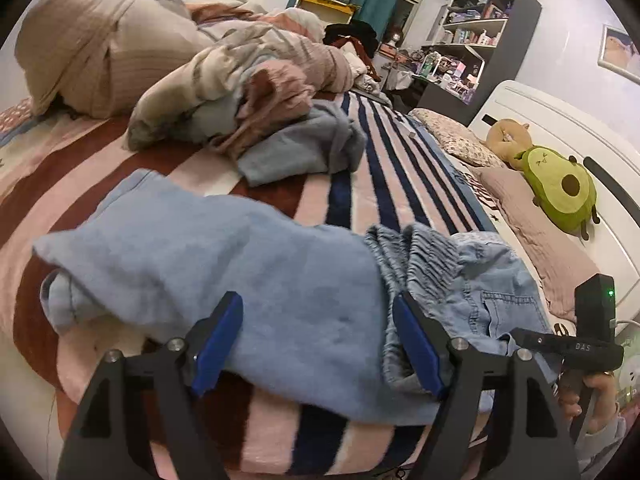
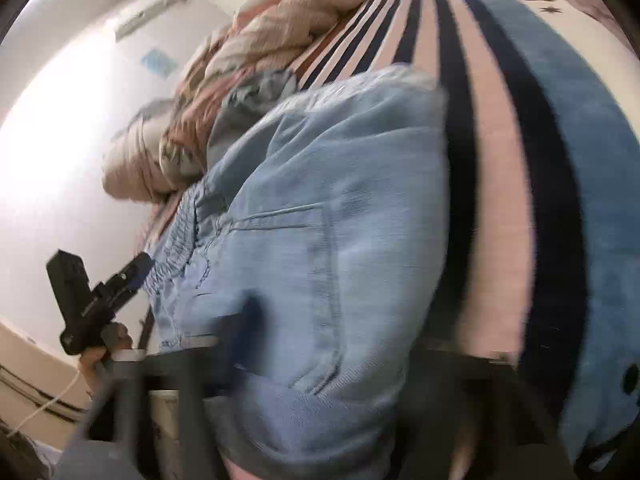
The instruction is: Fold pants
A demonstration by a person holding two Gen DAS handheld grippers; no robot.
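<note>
Pants [image 1: 224, 264], light blue denim, 1 pair, lying across the near part of the bed [image 1: 404, 168] on a striped blanket [image 1: 352, 200] of pink, brown and navy bands. Elastic waistband [image 1: 420, 256] gathered toward 3 o'clock in the left wrist view, with a stitched back pocket [image 1: 504, 308] beside it; leg portion runs toward 9 o'clock, its end rumpled and turned under.

Left hand-held gripper [image 1: 316, 344]: 2 blue-padded fingers [image 1: 218, 340] standing wide apart at 6 o'clock, straddling the pants; pads not pressing the cloth, as far as the view shows.

Right hand-held gripper [image 2: 332, 344]: heavily blurred in its own view, low over the pocket area of the pants; whether its fingers are apart or clamped on the fabric cannot be told. In the left wrist view its black body appears at 4 o'clock, held by a hand [image 1: 596, 396].

Other items on the bed: 1 pile of clothes [image 1: 260, 120] at 12 o'clock, including a grey-blue garment [image 1: 308, 148] and pink cloth; 1 bundled beige quilt [image 1: 96, 44] at 10 o'clock; 1 avocado plush toy [image 1: 560, 188] at 3 o'clock, against the white headboard [image 1: 560, 136]; pillows [image 1: 532, 232] below it. Shelf unit [image 1: 480, 36], cluttered, at 1 o'clock beyond the bed.
</note>
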